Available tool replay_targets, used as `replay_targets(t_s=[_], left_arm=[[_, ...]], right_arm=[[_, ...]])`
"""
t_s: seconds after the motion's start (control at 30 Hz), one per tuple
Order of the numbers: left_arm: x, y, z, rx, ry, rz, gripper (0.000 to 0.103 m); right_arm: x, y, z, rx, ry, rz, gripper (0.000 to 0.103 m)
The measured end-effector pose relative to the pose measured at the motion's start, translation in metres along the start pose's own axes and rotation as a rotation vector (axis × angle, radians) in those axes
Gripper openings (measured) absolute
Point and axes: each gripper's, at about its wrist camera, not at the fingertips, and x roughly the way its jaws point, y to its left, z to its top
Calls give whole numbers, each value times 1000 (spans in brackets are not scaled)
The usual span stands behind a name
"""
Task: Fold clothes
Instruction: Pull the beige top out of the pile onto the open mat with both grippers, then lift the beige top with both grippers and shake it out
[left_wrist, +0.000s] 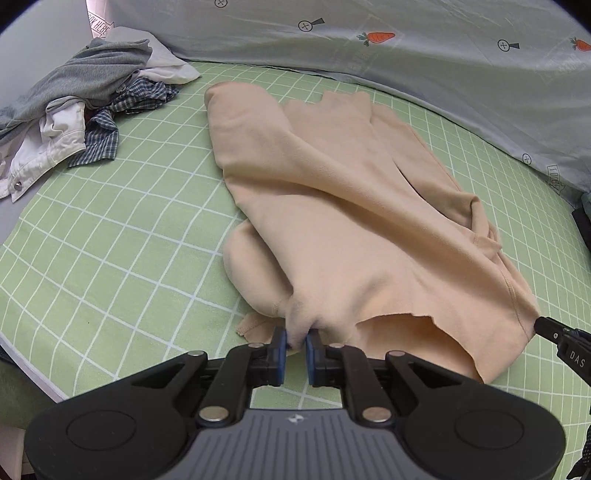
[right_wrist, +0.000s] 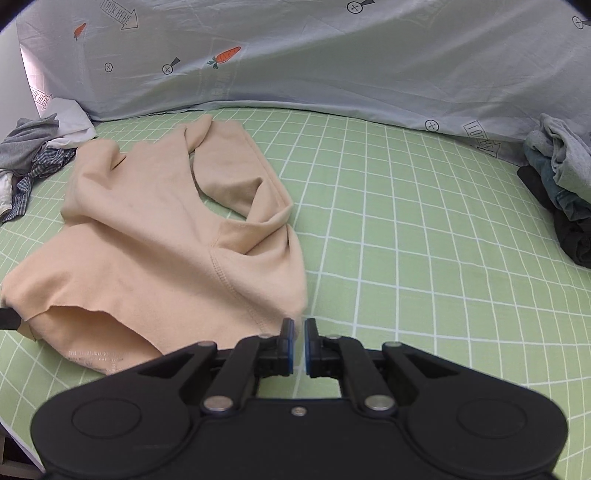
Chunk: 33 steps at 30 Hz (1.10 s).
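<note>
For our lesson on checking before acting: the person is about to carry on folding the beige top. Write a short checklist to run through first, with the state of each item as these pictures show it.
1. Left tool has hold of the beige top: ok, cloth is bunched between its pads at the near hem.
2. Right tool has hold of the other hem corner: ok, pads shut at the edge of the cloth.
3. Sleeves laid flat: not ok, one is rumpled and looped on the top.
4. Bare green sheet beside the top: ok.
5. Pile of unfolded clothes clear of the top: ok, apart.
6. Folded stack out of the way: ok, at the far edge.
</note>
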Motion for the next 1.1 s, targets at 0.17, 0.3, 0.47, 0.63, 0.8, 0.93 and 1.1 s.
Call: replay_targets(t_s=[0.17, 0.3, 0.47, 0.63, 0.8, 0.93, 1.1], left_arm=[[-4, 10, -11, 11, 13, -12, 19], [3, 16, -17, 44, 49, -26, 25], [28, 11, -15, 92, 108, -66, 37], [44, 7, -7, 123, 98, -58, 37], [51, 10, 2, 122, 95, -71, 37], [53, 11, 8, 120, 76, -96, 27], [44, 10, 16, 104, 23, -76, 11]], right_arm=[[0, -5, -11, 67, 35, 52, 12], [3, 2, -15, 93, 50, 86, 35], [14, 16, -18, 116, 103, 129, 39], [27, 20, -19, 140, 150, 136, 38], [34, 17, -16, 179, 163, 122, 27], [36, 18, -11, 172, 150, 139, 5], [25, 16, -1, 150, 72, 109, 3]])
